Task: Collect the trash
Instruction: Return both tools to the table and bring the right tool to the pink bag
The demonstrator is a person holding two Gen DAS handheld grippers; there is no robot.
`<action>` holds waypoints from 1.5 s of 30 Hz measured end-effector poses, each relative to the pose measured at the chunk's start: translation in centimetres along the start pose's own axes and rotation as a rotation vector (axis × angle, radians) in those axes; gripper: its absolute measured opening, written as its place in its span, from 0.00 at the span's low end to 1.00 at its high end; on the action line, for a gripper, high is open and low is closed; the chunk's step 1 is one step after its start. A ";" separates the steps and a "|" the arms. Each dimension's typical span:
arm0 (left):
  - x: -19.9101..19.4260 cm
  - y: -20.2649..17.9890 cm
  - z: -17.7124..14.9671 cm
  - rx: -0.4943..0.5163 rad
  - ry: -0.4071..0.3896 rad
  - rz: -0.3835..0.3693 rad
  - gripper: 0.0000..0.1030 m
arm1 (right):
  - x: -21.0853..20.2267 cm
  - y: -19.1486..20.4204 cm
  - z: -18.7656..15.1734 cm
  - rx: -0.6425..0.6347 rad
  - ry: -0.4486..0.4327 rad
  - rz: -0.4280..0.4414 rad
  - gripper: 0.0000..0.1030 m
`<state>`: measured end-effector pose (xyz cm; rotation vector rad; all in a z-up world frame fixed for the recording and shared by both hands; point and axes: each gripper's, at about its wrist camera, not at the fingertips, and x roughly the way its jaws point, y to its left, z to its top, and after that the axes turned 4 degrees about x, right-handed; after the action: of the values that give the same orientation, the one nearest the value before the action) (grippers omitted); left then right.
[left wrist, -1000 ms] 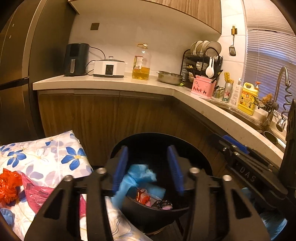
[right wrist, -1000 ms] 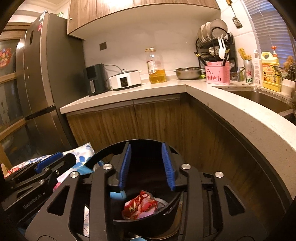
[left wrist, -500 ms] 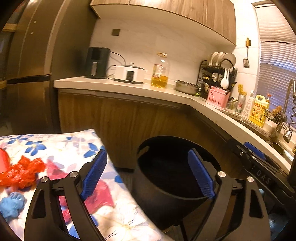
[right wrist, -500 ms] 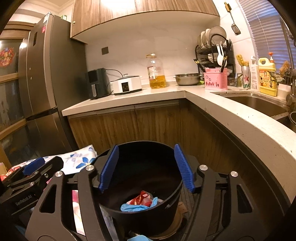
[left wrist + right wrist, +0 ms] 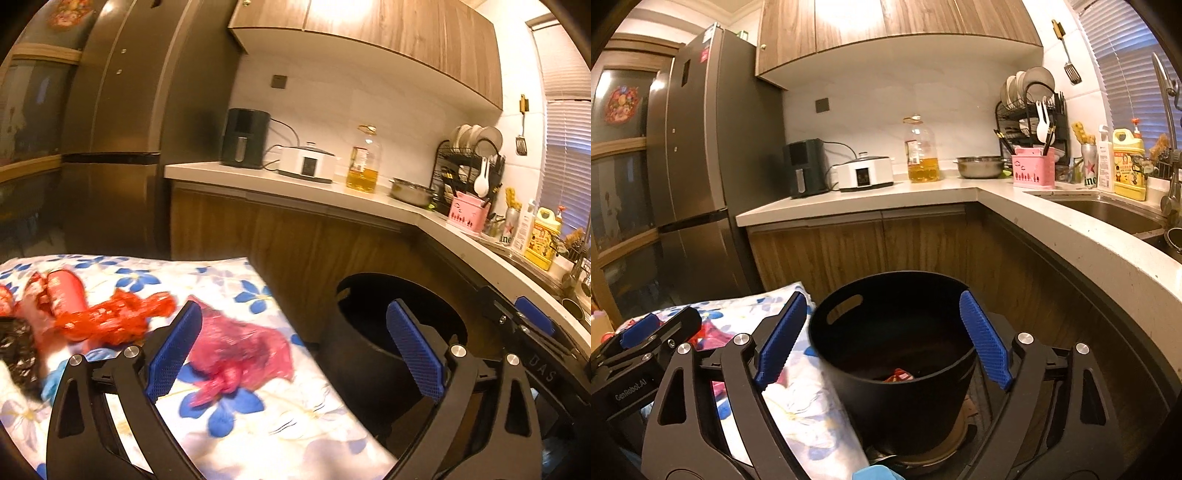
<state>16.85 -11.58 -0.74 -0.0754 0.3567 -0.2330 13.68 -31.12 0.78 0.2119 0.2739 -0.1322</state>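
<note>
Most of the bin's contents are hidden from you: in your right wrist view only a sliver of red wrapper (image 5: pixel 899 375) shows above the near wall of the black trash bin (image 5: pixel 897 391), and what lies under it cannot be made out. In your left wrist view the bin (image 5: pixel 373 332) is a dark opening whose inside you cannot read at all. The left edge of that view is blurred and cut off, so the black crinkled piece (image 5: pixel 16 349) and the blue scrap (image 5: pixel 51 382) beside it are hard to identify.

Your left gripper (image 5: pixel 295 354) is spread wide and holds nothing; the pink plastic bag (image 5: pixel 240 350) lies on the floral cloth (image 5: pixel 258 424) between its fingers, nearer the left one. The red crumpled bag (image 5: pixel 118 317) sits just beyond that left finger, with a red tube-like piece (image 5: pixel 62 291) farther left.

Your right gripper (image 5: pixel 882 339) is also spread wide and empty, its fingers framing the bin, which stands beside the cloth's (image 5: pixel 798 402) edge. A bit of blue material (image 5: pixel 875 472) pokes in at the bottom edge, cut off.

The pink bag is translucent, knotted and wrinkled; the red one is shiny and bunched.
</note>
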 end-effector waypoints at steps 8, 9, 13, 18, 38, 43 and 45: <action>-3.3 3.4 -1.5 -0.035 -0.009 0.078 0.94 | -1.3 2.9 -1.5 -0.013 0.015 0.044 0.83; -3.6 3.8 -1.7 -0.032 -0.010 0.090 0.94 | -1.3 3.4 -1.7 -0.019 0.016 0.050 0.83; -5.1 6.0 -2.8 -0.038 -0.020 0.165 0.94 | -1.5 5.0 -2.6 -0.036 0.024 0.069 0.83; -6.3 8.3 -3.7 -0.051 -0.024 0.235 0.94 | -1.1 7.2 -3.9 -0.065 0.048 0.103 0.83; -8.3 14.4 -5.6 -0.091 -0.023 0.403 0.94 | 6.8 17.0 -8.5 -0.172 0.172 0.179 0.83; -8.3 15.4 -5.6 -0.086 -0.026 0.433 0.94 | 9.6 18.4 -8.9 -0.176 0.206 0.168 0.83; -8.2 15.7 -5.6 -0.085 -0.024 0.441 0.94 | 10.4 18.7 -9.1 -0.174 0.218 0.171 0.82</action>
<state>10.68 5.43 -5.02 -0.0817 0.3504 0.2188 24.22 -12.00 -7.20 0.0753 0.4807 0.0847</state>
